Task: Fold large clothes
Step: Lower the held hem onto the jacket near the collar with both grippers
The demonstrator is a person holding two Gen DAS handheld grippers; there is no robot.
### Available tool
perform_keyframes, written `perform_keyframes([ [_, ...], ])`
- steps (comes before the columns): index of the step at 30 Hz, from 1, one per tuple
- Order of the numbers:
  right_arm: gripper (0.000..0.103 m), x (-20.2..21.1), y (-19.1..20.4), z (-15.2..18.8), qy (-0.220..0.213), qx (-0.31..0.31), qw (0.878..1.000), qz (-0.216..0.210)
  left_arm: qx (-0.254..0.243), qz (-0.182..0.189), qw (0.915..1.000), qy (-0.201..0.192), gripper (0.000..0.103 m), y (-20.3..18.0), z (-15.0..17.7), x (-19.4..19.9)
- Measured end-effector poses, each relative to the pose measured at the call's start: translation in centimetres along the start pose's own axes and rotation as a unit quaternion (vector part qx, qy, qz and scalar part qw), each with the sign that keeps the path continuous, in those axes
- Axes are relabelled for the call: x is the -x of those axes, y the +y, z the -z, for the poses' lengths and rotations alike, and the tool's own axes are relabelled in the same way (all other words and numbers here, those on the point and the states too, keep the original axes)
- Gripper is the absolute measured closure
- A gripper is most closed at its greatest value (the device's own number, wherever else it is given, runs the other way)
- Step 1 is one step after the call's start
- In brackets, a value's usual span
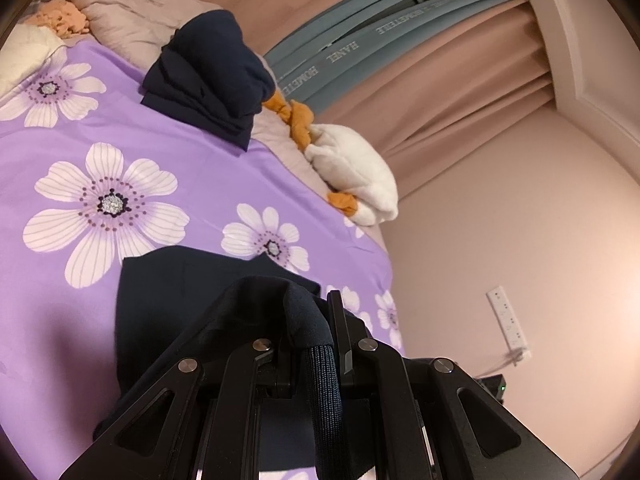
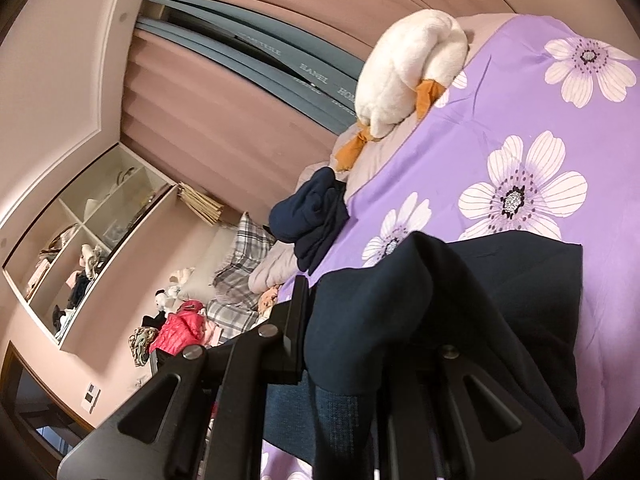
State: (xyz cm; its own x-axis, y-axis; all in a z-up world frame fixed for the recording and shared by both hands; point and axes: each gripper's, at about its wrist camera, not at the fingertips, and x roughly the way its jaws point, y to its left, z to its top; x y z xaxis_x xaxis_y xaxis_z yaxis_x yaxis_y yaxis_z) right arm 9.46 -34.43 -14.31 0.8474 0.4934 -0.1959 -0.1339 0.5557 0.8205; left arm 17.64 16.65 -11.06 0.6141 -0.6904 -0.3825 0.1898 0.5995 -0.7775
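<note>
You're in a home bedroom: a bed under a purple flowered sheet, a white plush goose at upper centre, pink curtains upper right, and cluttered wall shelves at left.

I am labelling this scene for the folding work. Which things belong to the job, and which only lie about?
Job:
navy garment, gripped by left tool and right tool
purple bedsheet under it

Lying about:
folded dark clothes
white plush goose
red jacket
beige duvet

Dim warm indoor light, soft shadows; strong fisheye bend + dark vignette at edges, wall slightly glary.
</note>
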Motion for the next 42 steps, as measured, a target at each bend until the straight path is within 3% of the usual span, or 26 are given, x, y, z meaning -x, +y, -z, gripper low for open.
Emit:
perform_keyframes([
  [23,0.089,-7.9,-7.8,-1.9,0.061,-0.065,0.993,0.073,0.078,-0.078,0.9922,0.058,0.096,6.5,-2.2,-9.1],
  [31,0.088,-10.4,-11.3,-2.1,0.084,-0.103,0.985,0.109,0.107,-0.119,0.9830,0.090,0.096,9.2,-2.9,-13.0],
  [42,0.087,-12.6,-13.6,-2.9,0.095,-0.134,0.979,0.124,0.166,-0.140,0.9689,0.118,0.096,12.6,-3.3,-15.4],
])
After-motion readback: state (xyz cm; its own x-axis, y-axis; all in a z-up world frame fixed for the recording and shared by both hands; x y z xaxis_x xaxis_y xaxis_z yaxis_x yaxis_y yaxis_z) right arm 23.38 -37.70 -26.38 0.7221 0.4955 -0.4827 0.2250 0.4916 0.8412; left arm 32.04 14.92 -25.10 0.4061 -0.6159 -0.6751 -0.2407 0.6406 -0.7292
